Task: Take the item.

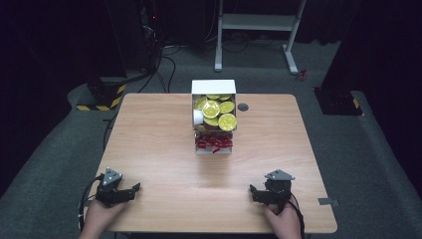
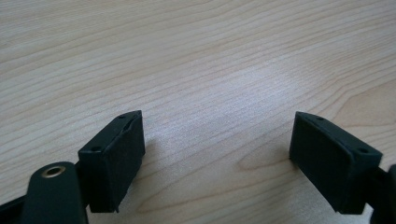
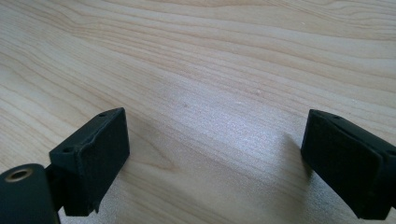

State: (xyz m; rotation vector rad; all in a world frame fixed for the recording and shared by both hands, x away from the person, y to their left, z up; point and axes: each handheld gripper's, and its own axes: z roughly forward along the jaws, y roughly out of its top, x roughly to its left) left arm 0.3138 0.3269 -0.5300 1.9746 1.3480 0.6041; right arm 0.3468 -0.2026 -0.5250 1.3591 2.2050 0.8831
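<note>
Jaws of both grippers wide apart, box (image 1: pixel 214 117) well beyond.

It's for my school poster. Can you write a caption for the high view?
Two open grippers, left gripper and right gripper, rest before a white box of yellow-lidded cups.

A wooden table (image 1: pixel 159 144) stood on grey carpet (image 1: pixel 378 144) — a white metal stand (image 1: pixel 259 25) behind it, black-and-yellow striped bases (image 1: pixel 102 94) at either side, cables (image 1: pixel 164 64) trailing across the floor.
</note>
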